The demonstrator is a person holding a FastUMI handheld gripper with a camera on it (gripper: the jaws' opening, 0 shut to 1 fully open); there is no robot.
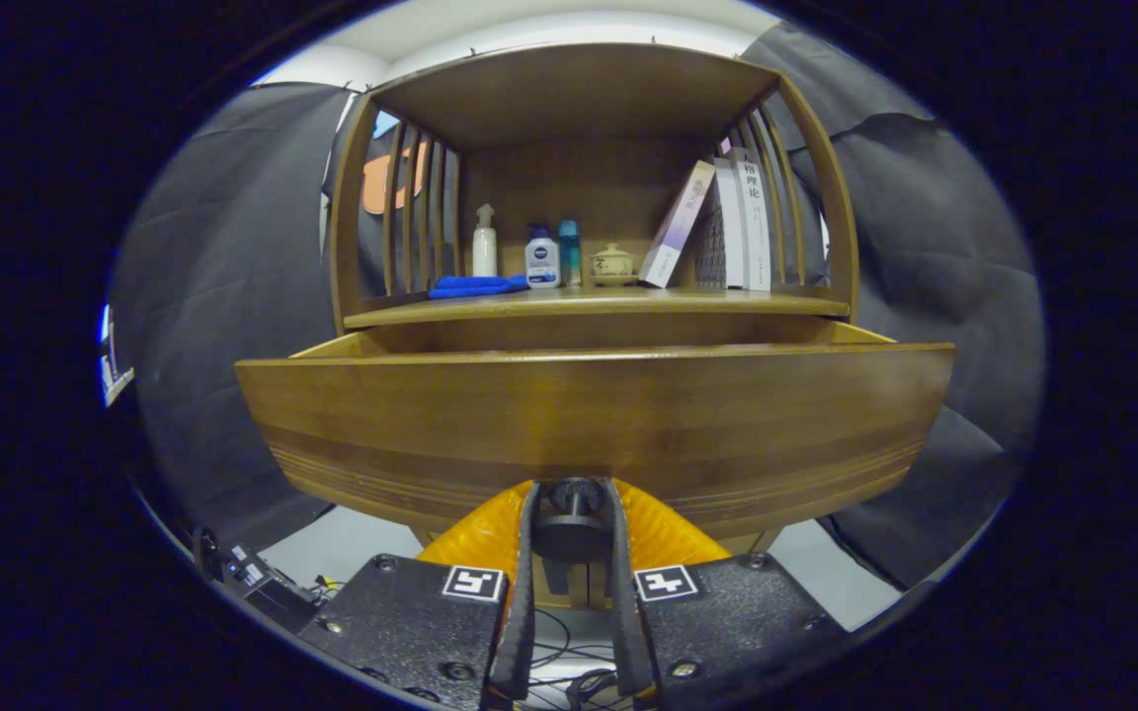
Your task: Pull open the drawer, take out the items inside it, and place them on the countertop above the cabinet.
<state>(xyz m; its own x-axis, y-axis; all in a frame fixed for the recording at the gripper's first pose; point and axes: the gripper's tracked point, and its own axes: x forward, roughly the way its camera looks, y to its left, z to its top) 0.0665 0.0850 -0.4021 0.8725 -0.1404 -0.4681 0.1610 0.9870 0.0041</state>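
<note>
A wooden cabinet stands ahead of me with its drawer (594,425) pulled partly out; the wide drawer front fills the space just beyond my fingers. My gripper (572,494) is shut on the drawer's dark round knob (572,521), one finger pressing each side of it. The inside of the drawer is hidden behind its front panel. Above the drawer runs the countertop (594,302), a wooden shelf under a slatted hutch.
On the countertop lie a blue cloth (475,286), a white pump bottle (484,243), a white-and-blue bottle (541,259), a teal bottle (569,253), a small lidded pot (612,263) and several books (727,222). Cables lie on the floor (549,642) below.
</note>
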